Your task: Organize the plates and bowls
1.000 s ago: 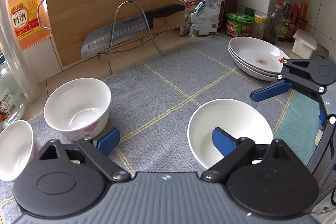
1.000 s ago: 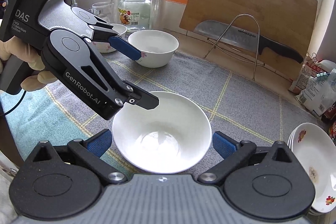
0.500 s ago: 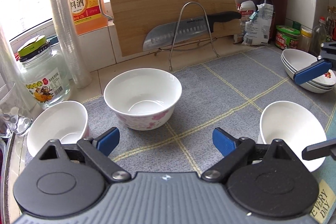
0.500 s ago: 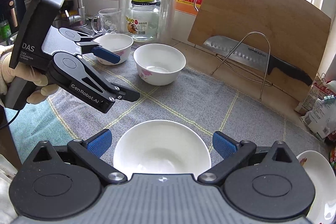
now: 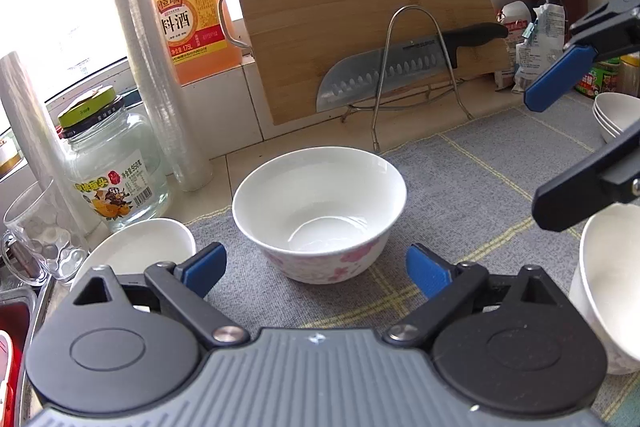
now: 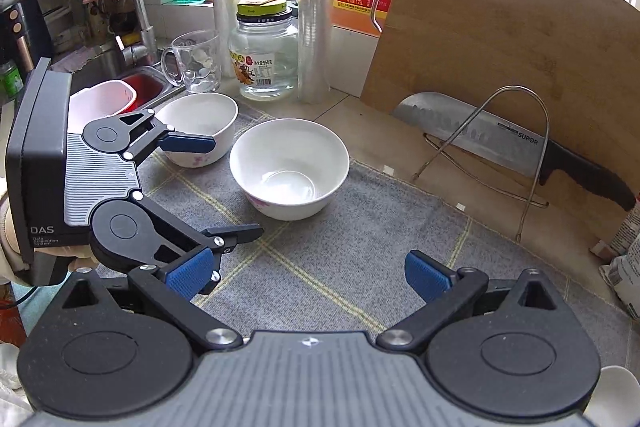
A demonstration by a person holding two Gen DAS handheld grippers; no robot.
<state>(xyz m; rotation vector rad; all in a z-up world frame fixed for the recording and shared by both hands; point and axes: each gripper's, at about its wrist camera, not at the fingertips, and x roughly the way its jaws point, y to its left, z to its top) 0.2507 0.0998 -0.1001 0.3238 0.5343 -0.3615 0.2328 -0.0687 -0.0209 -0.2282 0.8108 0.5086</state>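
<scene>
The beige tiled tabletop (image 6: 352, 99) carries a grey checked mat (image 6: 360, 247). On the mat stand two flowered bowls, one in the middle (image 6: 289, 169) and one far left (image 6: 200, 127). Behind the mat on the tiles stand a glass jar (image 6: 264, 59), a mug (image 6: 196, 61) and a wire rack (image 6: 496, 163).

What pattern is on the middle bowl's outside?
Pink flowers on white bowl, best in the left wrist view.

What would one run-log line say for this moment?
left gripper: jaws opening, nothing between them, facing floral bowl | right gripper: open, empty | second bowl: beside it, on grey mat
</scene>
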